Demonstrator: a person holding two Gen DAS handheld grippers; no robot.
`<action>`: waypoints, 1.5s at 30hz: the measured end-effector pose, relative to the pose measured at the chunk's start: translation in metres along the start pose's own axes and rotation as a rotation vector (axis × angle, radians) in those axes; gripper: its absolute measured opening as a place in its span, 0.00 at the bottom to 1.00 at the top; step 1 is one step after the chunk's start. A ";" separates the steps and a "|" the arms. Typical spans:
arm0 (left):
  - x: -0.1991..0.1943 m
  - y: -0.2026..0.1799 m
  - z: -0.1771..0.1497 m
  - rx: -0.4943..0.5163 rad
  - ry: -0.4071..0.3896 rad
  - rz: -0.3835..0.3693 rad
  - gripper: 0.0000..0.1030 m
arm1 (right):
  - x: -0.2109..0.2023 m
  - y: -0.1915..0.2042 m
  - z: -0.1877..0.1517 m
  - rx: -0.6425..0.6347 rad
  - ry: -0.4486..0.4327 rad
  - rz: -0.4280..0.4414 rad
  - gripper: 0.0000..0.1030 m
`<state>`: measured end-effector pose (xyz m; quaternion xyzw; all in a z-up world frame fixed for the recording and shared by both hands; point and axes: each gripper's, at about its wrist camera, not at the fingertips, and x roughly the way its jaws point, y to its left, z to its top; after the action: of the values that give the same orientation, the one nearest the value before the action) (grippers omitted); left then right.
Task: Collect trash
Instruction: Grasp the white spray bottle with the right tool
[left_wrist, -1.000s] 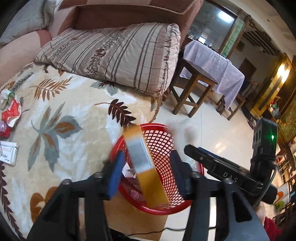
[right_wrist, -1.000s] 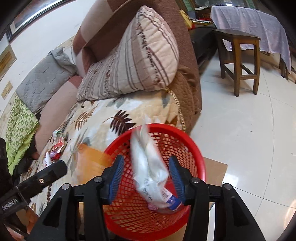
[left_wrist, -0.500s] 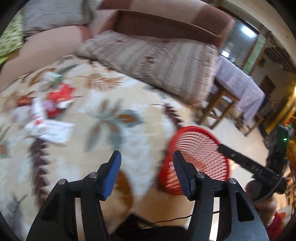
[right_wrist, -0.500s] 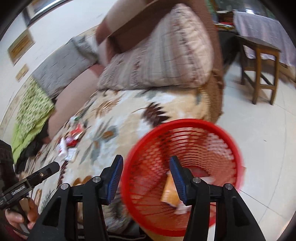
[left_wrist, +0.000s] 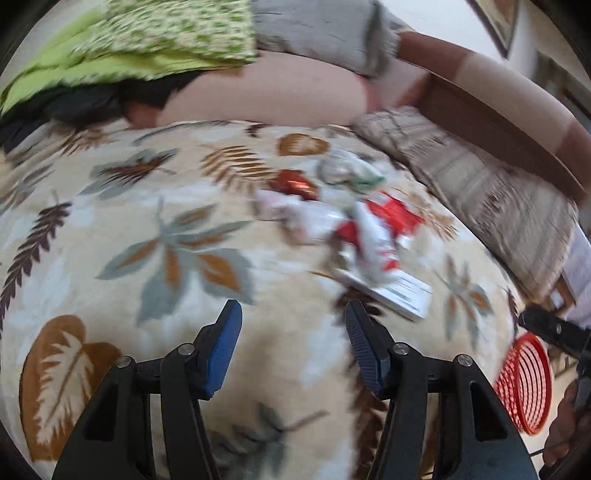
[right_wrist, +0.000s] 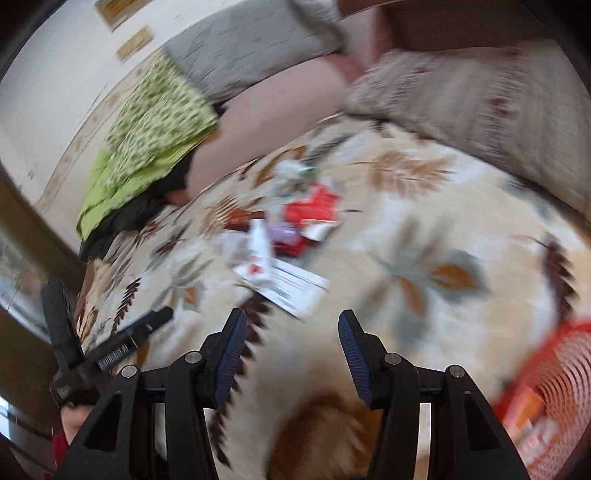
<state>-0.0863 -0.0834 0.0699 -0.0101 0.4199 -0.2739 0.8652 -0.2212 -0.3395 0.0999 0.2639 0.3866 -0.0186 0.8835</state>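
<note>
A pile of trash lies on the leaf-patterned blanket (left_wrist: 177, 258): a red and white wrapper (left_wrist: 376, 225), a flat white card (left_wrist: 399, 291), a crumpled white and green wrapper (left_wrist: 347, 171) and a dark red foil piece (left_wrist: 295, 184). My left gripper (left_wrist: 291, 343) is open and empty, just short of the pile. In the right wrist view the same heap shows a white tube (right_wrist: 258, 251), the white card (right_wrist: 295, 288) and the red wrapper (right_wrist: 314, 206). My right gripper (right_wrist: 291, 347) is open and empty below them. The red mesh basket (right_wrist: 557, 384) with trash inside sits at the lower right.
A striped pillow (left_wrist: 491, 199) lies right of the pile against the brown sofa back (left_wrist: 498, 110). A green patterned cloth (right_wrist: 155, 125) and a grey cushion (right_wrist: 251, 44) rest at the far end. The basket (left_wrist: 524, 384) stands off the blanket's right edge. Both views are motion-blurred.
Both grippers released their trash into the red basket, then swung left away from it toward the pile on the blanket. Both are now empty.
</note>
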 end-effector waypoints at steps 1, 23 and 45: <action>0.003 0.008 0.001 -0.014 -0.001 0.010 0.55 | 0.017 0.009 0.009 -0.012 0.015 0.004 0.54; 0.035 0.019 -0.006 -0.011 0.044 0.010 0.55 | 0.126 -0.005 0.055 0.001 0.037 -0.237 0.32; 0.033 0.005 -0.001 0.005 0.046 -0.032 0.64 | 0.074 0.016 -0.015 0.095 0.072 -0.033 0.32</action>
<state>-0.0686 -0.0950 0.0443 -0.0085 0.4386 -0.2886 0.8510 -0.1756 -0.3063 0.0472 0.2998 0.4213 -0.0421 0.8549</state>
